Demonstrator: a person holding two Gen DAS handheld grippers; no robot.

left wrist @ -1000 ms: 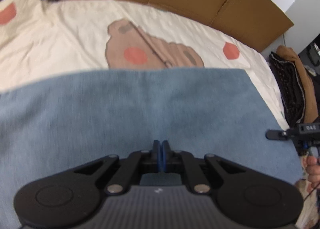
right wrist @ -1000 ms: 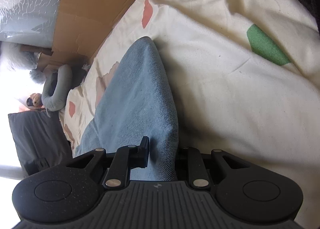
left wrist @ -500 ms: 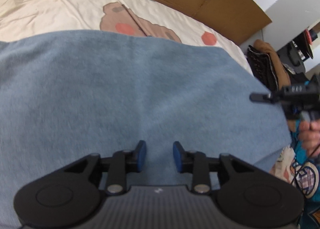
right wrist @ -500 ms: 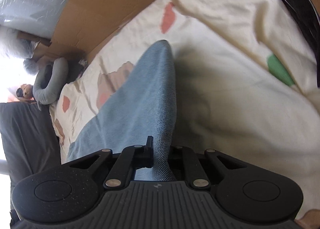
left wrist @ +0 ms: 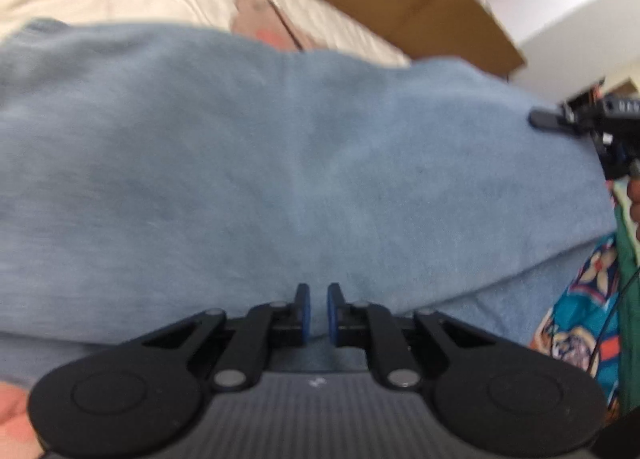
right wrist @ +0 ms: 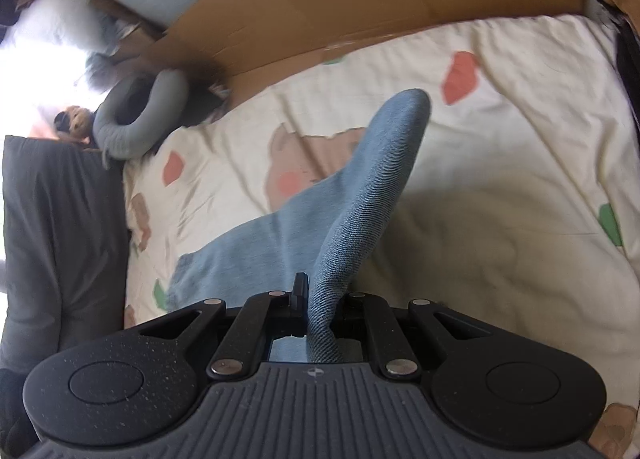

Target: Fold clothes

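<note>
Since a second ago: right gripper [right wrist: 320, 301] risen, blue denim garment [right wrist: 360, 195] pulled up off cream patterned bedsheet [right wrist: 500, 179] into a ridge running toward 1 o'clock. Clamped on garment edge. Left gripper [left wrist: 318, 313] shifted over garment [left wrist: 280, 163], jaws just closing after opening, narrow gap, fold of the cloth pinched between blue pads [left wrist: 305, 311]. Cardboard [right wrist: 360, 7] at 12 o'clock.

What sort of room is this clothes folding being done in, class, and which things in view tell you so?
Most likely a bedroom at home. The blue garment lies on a cream bed cover printed with cartoon bears, a grey pillow sits at one end, and flattened cardboard lines the far edge.
</note>
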